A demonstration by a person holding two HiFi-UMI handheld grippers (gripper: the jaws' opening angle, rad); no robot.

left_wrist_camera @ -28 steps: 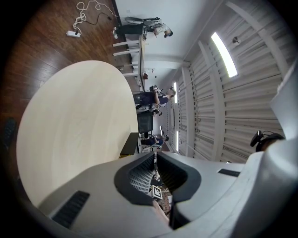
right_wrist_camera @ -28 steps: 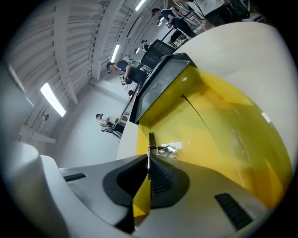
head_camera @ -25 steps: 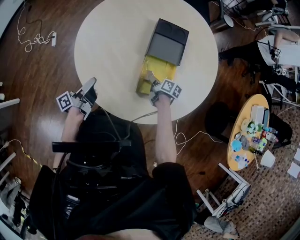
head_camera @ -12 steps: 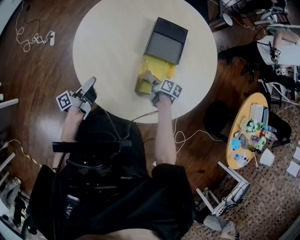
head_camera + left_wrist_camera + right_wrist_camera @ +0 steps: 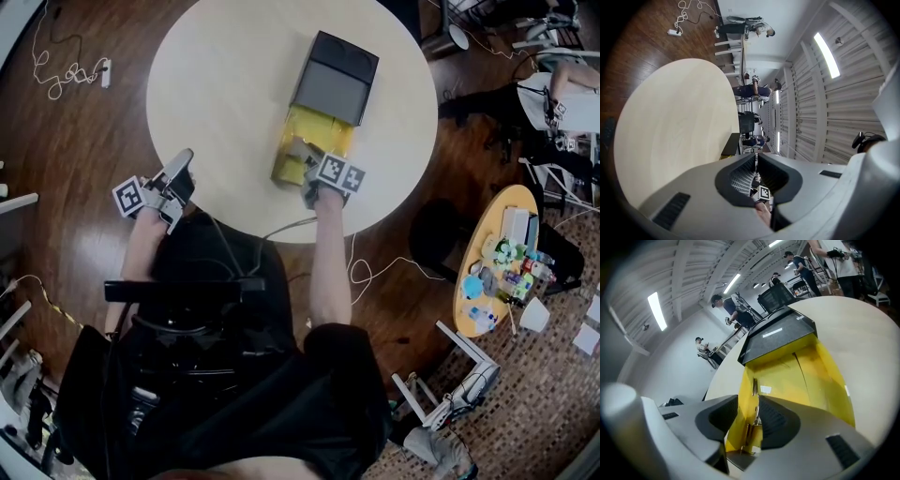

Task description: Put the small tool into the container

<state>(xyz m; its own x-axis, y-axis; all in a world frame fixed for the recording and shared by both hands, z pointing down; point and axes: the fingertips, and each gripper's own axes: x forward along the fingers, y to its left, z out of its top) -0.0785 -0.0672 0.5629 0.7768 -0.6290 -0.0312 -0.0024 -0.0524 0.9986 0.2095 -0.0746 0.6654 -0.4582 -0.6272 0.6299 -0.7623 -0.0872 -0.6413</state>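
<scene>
Now my right gripper [image 5: 748, 401] has let go: its jaws sprang apart and are drifting closed again, the small tool [image 5: 754, 404] loose between them, leaning inside the yellow container [image 5: 806, 376] at lower centre (delivered, I judge). My left gripper [image 5: 756, 157] is clenched, empty.

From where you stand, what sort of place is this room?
Probably a shared lab or workshop, not a home. Loose cables lie on the wood floor, a side table is crowded with small colourful things, and other people stand about under long ceiling strip lights.
</scene>
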